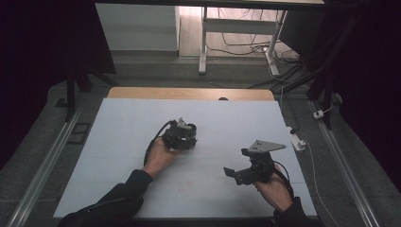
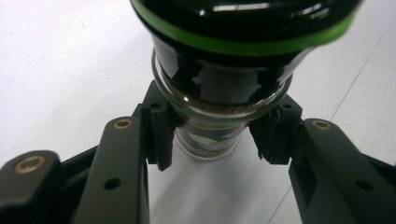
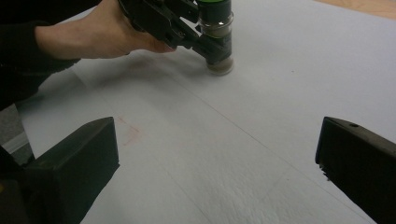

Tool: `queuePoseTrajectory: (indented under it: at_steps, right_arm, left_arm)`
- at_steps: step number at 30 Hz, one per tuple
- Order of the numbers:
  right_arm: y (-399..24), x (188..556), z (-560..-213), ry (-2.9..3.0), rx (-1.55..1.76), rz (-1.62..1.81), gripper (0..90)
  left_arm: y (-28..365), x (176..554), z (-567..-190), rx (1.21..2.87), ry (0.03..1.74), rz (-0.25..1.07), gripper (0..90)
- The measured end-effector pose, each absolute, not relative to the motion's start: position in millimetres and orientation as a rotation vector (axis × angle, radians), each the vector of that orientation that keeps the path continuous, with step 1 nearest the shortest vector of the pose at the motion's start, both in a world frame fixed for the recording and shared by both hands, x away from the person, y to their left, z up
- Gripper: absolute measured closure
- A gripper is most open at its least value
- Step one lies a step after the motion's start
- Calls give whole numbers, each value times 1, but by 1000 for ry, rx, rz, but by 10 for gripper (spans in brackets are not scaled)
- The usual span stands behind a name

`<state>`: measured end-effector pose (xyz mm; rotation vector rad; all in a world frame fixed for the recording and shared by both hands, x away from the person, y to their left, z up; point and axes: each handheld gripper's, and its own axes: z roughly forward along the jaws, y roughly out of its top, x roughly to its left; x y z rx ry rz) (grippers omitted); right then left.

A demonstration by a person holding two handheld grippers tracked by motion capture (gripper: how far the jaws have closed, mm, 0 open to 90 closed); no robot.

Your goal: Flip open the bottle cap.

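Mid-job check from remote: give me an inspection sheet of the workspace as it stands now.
Surface: white sheet over a wooden table, with a faint reddish smudge.
Job's things: glass jar with a black, green-ringed lid, upright, its base on the sheet.
Clutter: nothing seen.
Grippers: left tongs shut on the jar's glass body; right tongs open, held apart from the jar.
Cables: one trails from each gripper; loose wires on the floor beyond.
Surroundings: dark room, white desk frame behind, power strip at the right edge.
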<state>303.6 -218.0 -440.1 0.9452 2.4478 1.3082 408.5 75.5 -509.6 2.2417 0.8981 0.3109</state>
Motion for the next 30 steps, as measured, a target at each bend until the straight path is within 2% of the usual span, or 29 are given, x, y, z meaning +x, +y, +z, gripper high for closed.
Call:
queuePoseTrajectory:
  at_steps: [30]
  right_arm:
    - [-165,357,-445,2512,953,1230,0]
  left_arm:
    - [75,409,-509,2253,890,309,537]
